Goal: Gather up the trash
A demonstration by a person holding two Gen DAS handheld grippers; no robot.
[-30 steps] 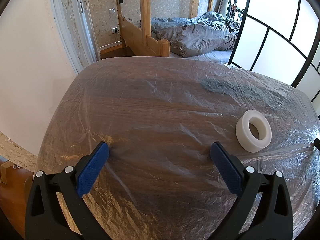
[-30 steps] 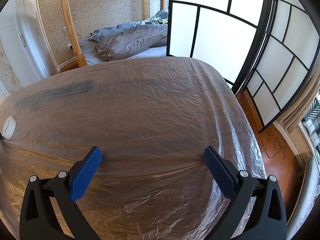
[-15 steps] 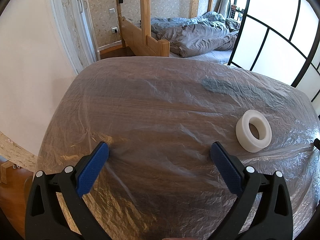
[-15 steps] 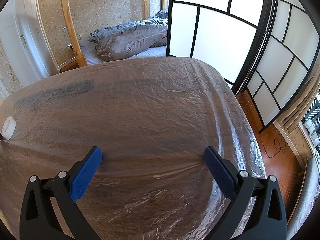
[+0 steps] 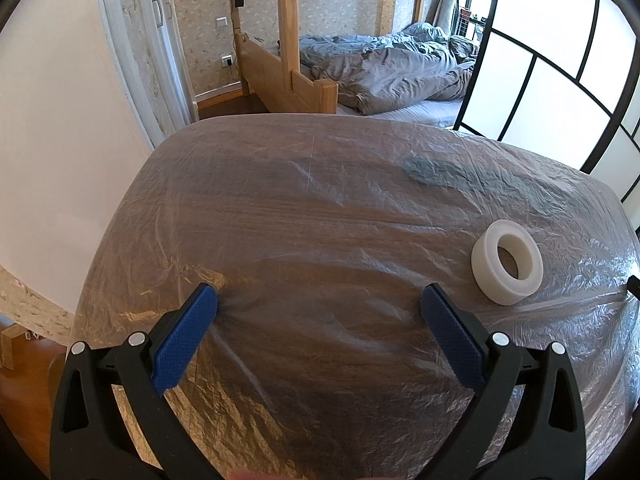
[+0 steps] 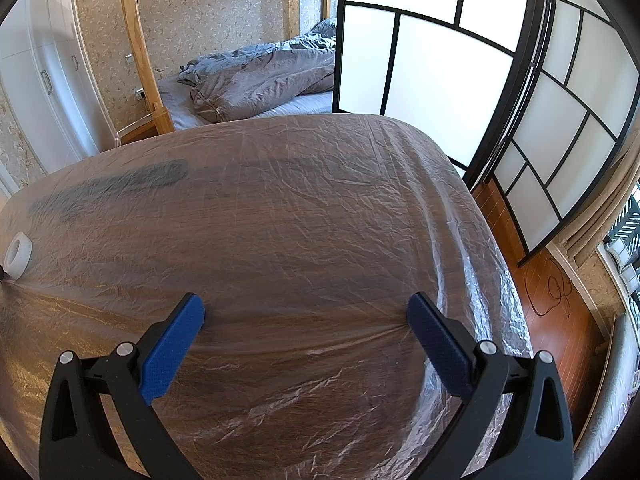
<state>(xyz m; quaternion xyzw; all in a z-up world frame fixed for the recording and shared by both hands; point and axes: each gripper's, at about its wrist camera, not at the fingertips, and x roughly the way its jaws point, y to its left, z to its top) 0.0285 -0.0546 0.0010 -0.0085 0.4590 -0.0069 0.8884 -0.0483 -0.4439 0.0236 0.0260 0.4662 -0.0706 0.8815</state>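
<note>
Left wrist view: white wall at far left, white wardrobe doors [image 5: 160,8] upper left, wooden bunk bed frame [image 5: 288,40] top centre with rumpled grey duvet [image 5: 400,76] right of it, black-framed translucent screen [image 5: 560,80] upper right. Wooden table [image 5: 280,220] fills the middle, covered by crinkled clear plastic sheet [image 5: 320,400]. Dark grey smear [image 5: 432,170] under or on the sheet, upper right of the tabletop; cannot tell which. Left gripper [image 5: 319,299] at bottom centre, jaws spread wide, nothing between the blue pads, tips low over the sheet; contact unclear. White tape roll [image 5: 506,267] lies flat on the sheet at right centre, just beyond and right of the right-hand finger, apart from it. Right wrist view: tape roll [image 6: 18,255] at far left edge, well apart from this gripper; grey smear [image 6: 120,188] upper left of the table; bed and duvet [image 6: 260,76] top centre. Right gripper [image 6: 306,307] at bottom centre, jaws also spread wide and empty, over wrinkled sheet [image 6: 320,220]. Screen panels [image 6: 540,100] at right, wood floor [image 6: 560,300] with a dark cable [image 6: 554,290] at right edge.
</note>
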